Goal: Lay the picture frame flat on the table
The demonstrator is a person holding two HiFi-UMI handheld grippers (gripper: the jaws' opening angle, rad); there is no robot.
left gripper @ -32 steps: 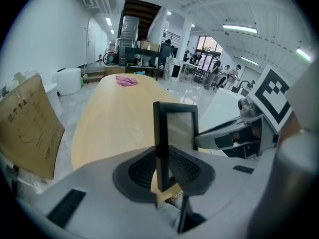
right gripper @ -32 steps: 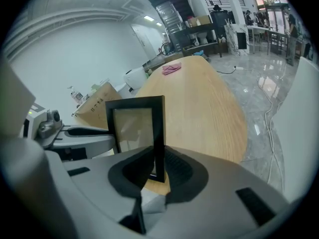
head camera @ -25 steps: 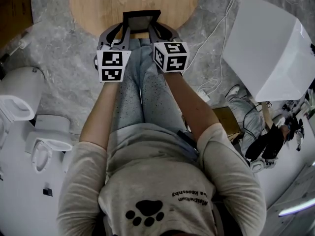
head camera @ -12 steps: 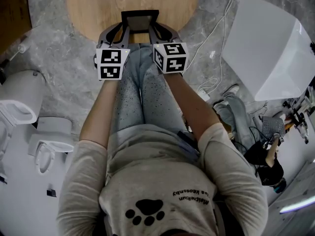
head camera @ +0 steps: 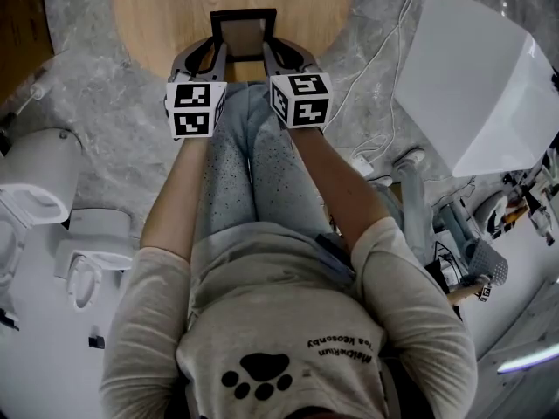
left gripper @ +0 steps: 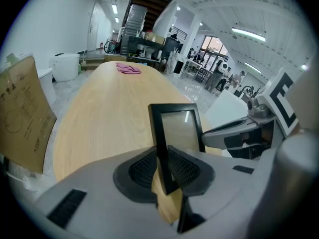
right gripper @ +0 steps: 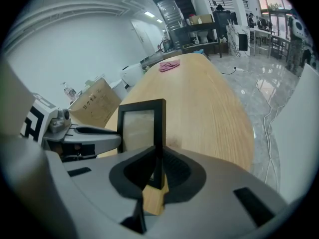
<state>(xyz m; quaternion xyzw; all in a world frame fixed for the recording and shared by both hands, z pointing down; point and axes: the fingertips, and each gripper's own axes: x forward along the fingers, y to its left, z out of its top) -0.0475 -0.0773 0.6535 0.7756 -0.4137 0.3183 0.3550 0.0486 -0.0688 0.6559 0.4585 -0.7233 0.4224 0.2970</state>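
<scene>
Currently the picture frame [head camera: 243, 33] stands upright at the near edge of the wooden table [head camera: 175, 7], black border, pale pane, held between 2 grippers.

Left gripper [head camera: 217, 49]: its ribbed pads [left gripper: 144, 169] pinch the frame's left side bar low down, 1 pad on each face.

Right gripper [head camera: 272, 51]: its jaws have just been closing, and the frame's right side bar sits between them with the pads now pressed against it.

The frame's bottom edge is mostly hidden behind the jaws, so I cannot tell whether it rests on the wood.

Far down the tabletop lies a crumpled pink cloth [left gripper: 128, 68], well apart from the frame. A cardboard sheet [left gripper: 22, 113] leans beside the table.
</scene>
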